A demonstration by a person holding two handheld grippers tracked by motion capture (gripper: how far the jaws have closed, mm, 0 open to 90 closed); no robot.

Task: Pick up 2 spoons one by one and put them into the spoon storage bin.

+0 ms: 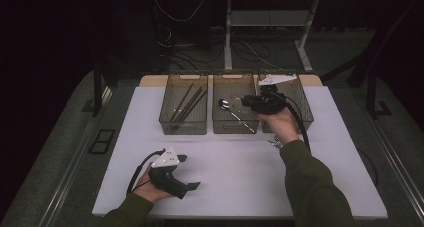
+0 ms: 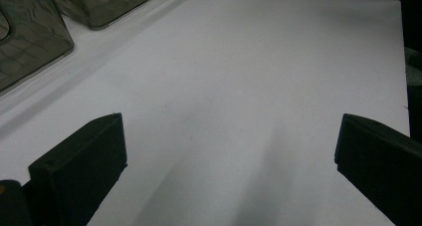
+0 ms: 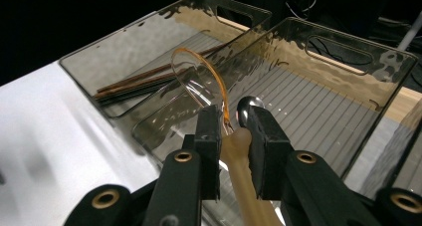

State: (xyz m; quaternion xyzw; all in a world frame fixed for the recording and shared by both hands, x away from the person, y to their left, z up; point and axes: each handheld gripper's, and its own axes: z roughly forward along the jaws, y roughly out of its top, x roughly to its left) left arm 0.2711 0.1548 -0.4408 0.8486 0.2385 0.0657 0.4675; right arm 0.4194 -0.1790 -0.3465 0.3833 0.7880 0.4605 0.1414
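Note:
My right gripper (image 3: 234, 116) is shut on the tan handle of a spoon (image 3: 239, 151) whose clear, amber-rimmed bowl (image 3: 199, 79) sticks out ahead of the jaws. In the high view this gripper (image 1: 245, 103) hovers over the right side of the middle bin (image 1: 232, 128), pointing left. A shiny metal spoon (image 1: 223, 104) lies in that bin, and its bowl (image 3: 247, 108) peeks out just behind my right jaw. My left gripper (image 1: 191, 172) rests on the white table (image 1: 240, 172) at the front left. It is open (image 2: 229, 131), with bare tabletop between its jaws.
Three translucent bins stand in a row at the back of the table. The left bin (image 1: 184, 126) holds several dark chopsticks (image 1: 187, 104). The right bin (image 1: 306, 112) lies partly under my right hand. Some small shiny pieces (image 1: 274, 142) lie on the table by my right wrist.

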